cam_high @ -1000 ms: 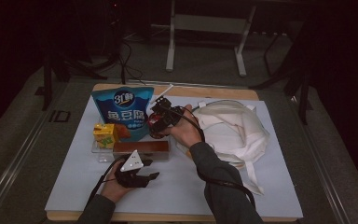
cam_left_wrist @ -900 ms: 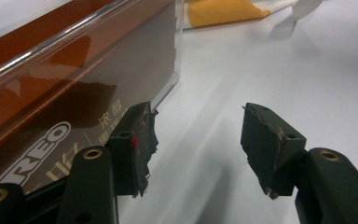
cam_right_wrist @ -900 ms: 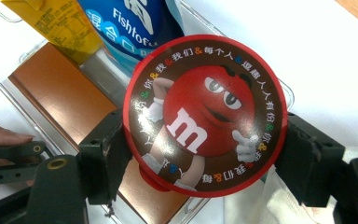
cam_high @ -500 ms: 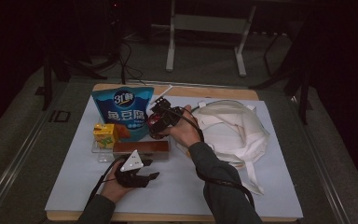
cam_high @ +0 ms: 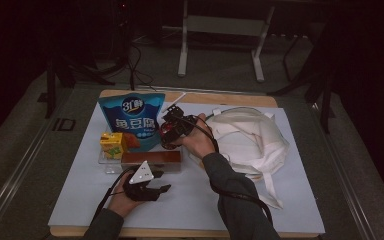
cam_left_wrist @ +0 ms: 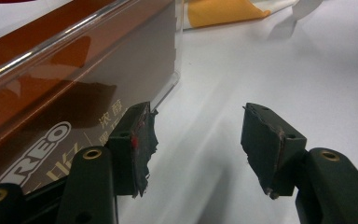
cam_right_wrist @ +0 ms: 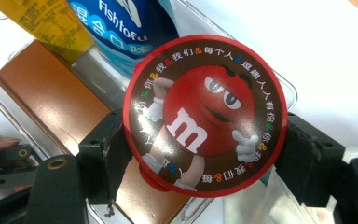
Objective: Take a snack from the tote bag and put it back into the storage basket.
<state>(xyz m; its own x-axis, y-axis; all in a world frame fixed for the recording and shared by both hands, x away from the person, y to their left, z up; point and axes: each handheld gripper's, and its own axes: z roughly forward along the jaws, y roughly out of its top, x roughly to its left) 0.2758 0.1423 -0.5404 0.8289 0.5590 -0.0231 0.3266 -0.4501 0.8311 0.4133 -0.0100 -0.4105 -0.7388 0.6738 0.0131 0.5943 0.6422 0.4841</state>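
Currently the right gripper (cam_right_wrist: pixel 205 154) has its jaws clamped on either side of a round red candy tub (cam_right_wrist: pixel 205 114), lid facing the camera, held off the surface above a clear tray (cam_right_wrist: pixel 286 86). In the high view the tub (cam_high: pixel 169 131) sits just right of the blue snack bag (cam_high: pixel 130 120), toward the far edge of the white table (cam_high: pixel 190 200). Left gripper (cam_left_wrist: pixel 196 144): jaws spread apart, nothing between them, low over the table near its front edge. One jaw lies just beside the brown biscuit box (cam_left_wrist: pixel 51 107); contact cannot be judged. A yellow drink carton (cam_high: pixel 112 145) stands left of the bag. A white cloth bag (cam_high: pixel 252 142) lies toward the right edge.
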